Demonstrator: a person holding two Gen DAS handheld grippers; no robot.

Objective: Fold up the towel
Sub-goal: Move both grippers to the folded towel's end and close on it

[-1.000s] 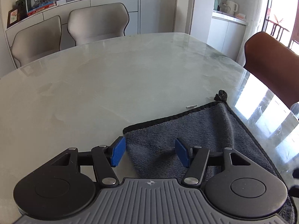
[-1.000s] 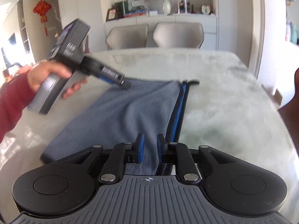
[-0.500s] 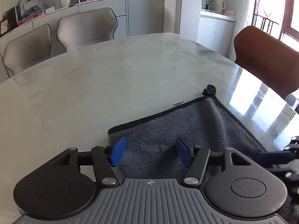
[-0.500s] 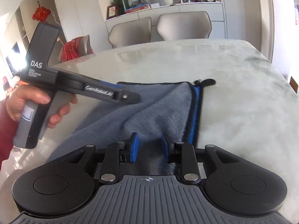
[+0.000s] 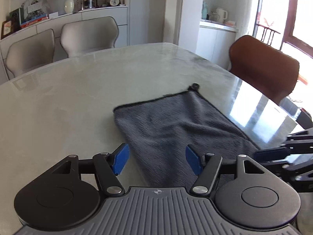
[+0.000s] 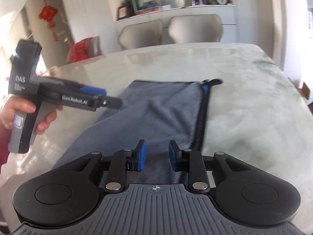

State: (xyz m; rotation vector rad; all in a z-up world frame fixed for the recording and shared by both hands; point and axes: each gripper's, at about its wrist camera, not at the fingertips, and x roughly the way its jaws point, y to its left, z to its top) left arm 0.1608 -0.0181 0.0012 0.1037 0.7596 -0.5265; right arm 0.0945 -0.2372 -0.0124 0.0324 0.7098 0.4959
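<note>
Towel (image 5: 176,125) lies doubled on the worktop (image 5: 78,98); both claws, left claw (image 5: 157,161) and right claw (image 6: 155,154), gape empty; I reckon another fold remains.

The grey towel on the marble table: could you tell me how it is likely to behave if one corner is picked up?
The grey towel would probably hang limp and drape, since its plush surface already lies in soft wrinkles. It likely slides easily, because the marble table looks glossy. It seems light, being a thin folded cloth.

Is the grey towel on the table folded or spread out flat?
Folded once: the towel shows two stacked edges with blue trim on its right side, the top layer rumpled, on the table.
</note>
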